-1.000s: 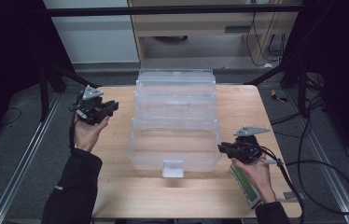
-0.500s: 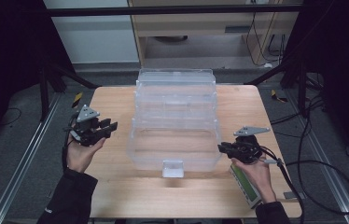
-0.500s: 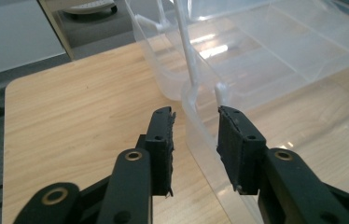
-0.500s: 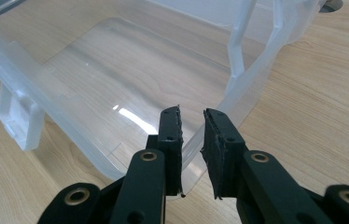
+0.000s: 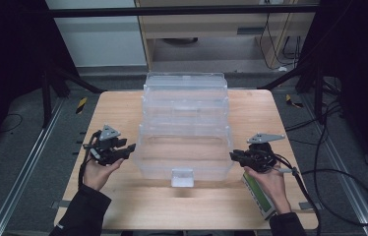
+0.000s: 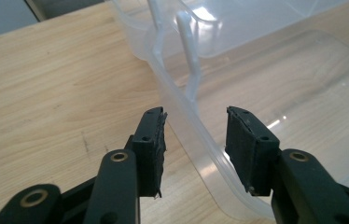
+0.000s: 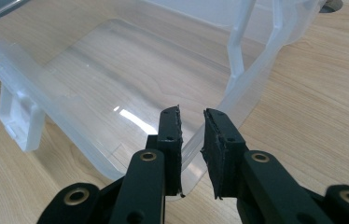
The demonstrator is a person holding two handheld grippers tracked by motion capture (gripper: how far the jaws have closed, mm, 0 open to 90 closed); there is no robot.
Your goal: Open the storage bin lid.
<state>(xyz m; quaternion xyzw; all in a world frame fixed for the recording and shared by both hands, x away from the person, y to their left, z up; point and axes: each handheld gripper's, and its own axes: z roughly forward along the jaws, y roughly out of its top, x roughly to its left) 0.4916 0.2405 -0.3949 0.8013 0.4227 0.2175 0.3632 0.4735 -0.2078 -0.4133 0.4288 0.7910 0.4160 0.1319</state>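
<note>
The clear plastic bin (image 5: 186, 129) sits mid-table. The left hand-held gripper (image 6: 196, 140), jaws just opening, straddles its left rim without touching. The right hand-held gripper (image 7: 192, 140) seemingly pinches the right rim.

We find no readable text, brand, number or sign anywhere. The green-and-white label (image 5: 260, 194) on the device under the person's right hand carries print, but it is too small and blurred for us to make out a single letter. The yellow-and-black striped markers (image 5: 81, 104) on the floor left of the desk (image 5: 123, 110) are plain hazard stripes without words. The clear plastic storage box (image 5: 186, 129) and its front latch (image 5: 182, 177) show us no lettering or moulded mark.
</note>
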